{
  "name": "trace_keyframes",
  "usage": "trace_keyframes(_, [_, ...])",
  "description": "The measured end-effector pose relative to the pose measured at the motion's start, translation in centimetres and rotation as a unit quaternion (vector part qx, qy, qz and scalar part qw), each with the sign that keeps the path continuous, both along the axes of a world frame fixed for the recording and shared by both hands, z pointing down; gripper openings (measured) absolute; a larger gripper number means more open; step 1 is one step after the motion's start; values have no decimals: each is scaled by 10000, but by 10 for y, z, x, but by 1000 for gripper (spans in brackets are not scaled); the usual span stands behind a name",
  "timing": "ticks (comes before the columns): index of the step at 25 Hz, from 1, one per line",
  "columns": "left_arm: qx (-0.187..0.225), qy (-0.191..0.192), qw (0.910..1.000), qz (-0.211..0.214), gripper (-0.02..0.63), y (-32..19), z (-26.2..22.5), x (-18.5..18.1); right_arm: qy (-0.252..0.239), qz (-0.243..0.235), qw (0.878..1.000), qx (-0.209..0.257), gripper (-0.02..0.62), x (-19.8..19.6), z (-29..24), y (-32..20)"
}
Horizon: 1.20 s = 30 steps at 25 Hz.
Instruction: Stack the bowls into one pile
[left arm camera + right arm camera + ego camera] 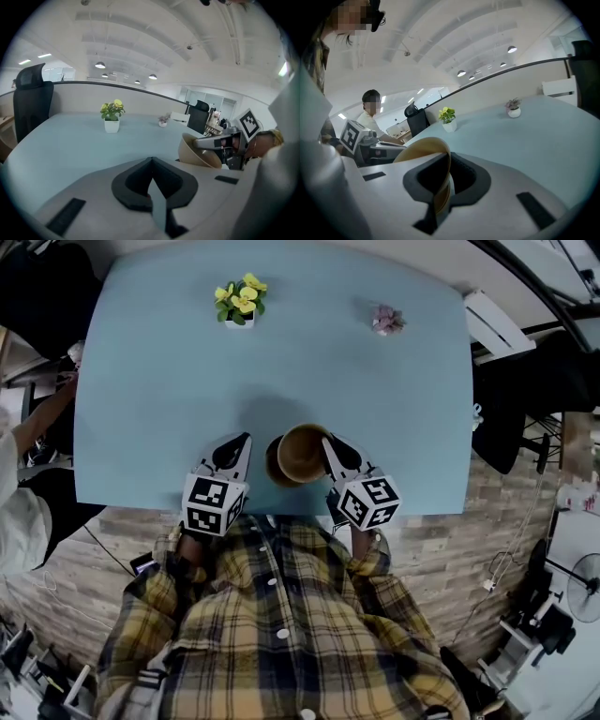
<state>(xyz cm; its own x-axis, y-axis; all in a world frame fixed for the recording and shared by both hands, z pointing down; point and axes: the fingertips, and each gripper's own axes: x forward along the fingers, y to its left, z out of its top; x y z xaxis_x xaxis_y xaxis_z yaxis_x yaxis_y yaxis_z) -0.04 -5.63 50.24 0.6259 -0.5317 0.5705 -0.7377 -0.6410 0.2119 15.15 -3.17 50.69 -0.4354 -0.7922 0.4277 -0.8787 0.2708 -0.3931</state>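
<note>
A tan bowl (302,454) hangs tilted just above the light blue table (281,371), close to its near edge. My right gripper (328,440) is shut on the bowl's right rim; in the right gripper view the rim (421,149) runs between the pads. A darker crescent (271,465) lies along the bowl's left side; whether it is a second bowl or shadow I cannot tell. My left gripper (247,438) is shut with nothing in it, a short way left of the bowl. From the left gripper (151,161) view, the bowl (197,152) shows at the right.
A white pot of yellow flowers (240,302) stands at the far middle of the table, and a small pink plant (386,321) at the far right. A person's arm (37,423) reaches in at the table's left edge. Office chairs stand around the table.
</note>
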Motion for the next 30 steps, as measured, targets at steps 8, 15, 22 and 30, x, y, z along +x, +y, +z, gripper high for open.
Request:
trace_keyframes(8, [-84, -27, 10000, 9, -9, 0, 6, 0, 365, -444, 9982, -147, 21, -23, 16, 9])
trace_keyframes(15, [-137, -18, 9999, -8, -9, 2, 10, -3, 673, -636, 9953, -292, 21, -31, 29, 14])
trace_keyframes(22, [-136, -13, 9999, -44, -9, 2, 12, -4, 559, -647, 9959, -286, 23, -30, 33, 15])
trace_keyframes(30, [-124, -10, 9999, -119, -9, 5, 12, -7, 530, -526, 9970, -191, 110, -26, 32, 14])
